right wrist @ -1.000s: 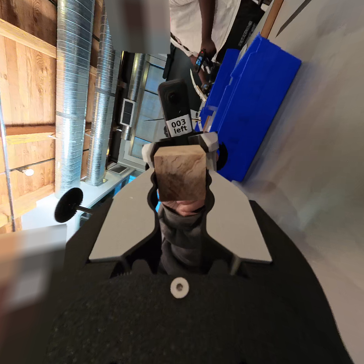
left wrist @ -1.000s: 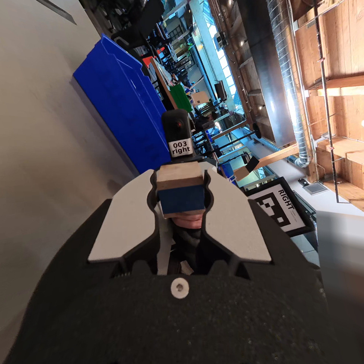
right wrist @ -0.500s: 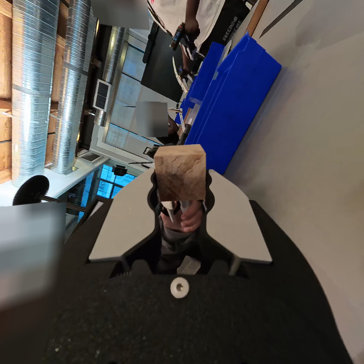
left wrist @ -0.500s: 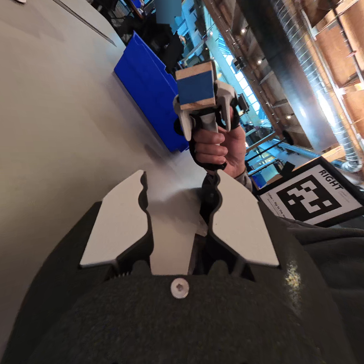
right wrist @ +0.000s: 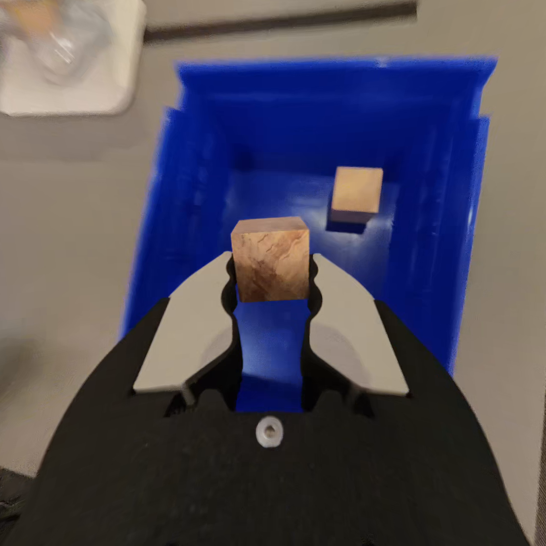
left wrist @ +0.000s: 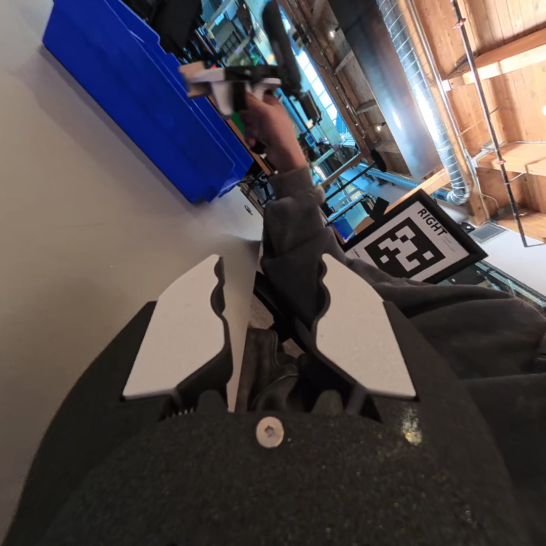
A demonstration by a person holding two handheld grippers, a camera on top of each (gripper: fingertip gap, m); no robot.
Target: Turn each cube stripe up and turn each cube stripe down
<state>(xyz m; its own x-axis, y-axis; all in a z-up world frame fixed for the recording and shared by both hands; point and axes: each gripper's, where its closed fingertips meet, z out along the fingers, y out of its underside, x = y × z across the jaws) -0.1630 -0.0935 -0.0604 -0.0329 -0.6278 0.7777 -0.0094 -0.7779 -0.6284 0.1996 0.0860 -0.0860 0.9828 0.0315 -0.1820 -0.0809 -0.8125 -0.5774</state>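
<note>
On the left side, the left hand-held gripper (left wrist: 270, 291) is hovering over the grey counter (left wrist: 74, 236) with its jaws spread wide and nothing between them; a dark sleeve (left wrist: 298, 236) is crossing the gap beyond its fingertips. Farther off in the same view, a hand (left wrist: 270, 130) is gripping the other tool beside the blue bin (left wrist: 141, 97), though motion blur is hiding the detail there, and a framed black-and-white marker card (left wrist: 413, 245) is standing to the right of the sleeve. Moving right, the right hand-held gripper (right wrist: 271, 276) is pinching a wooden cube (right wrist: 270, 263) between its two grey fingers (right wrist: 201, 319), showing plain wood grain toward the camera, and is holding it above the open blue bin. A second cube (right wrist: 356, 190) is sitting on the bin's floor toward the far right corner, plain wood face up, well apart from the held one. A white tray (right wrist: 68, 59) is lying blurred at the upper left on the counter.
</note>
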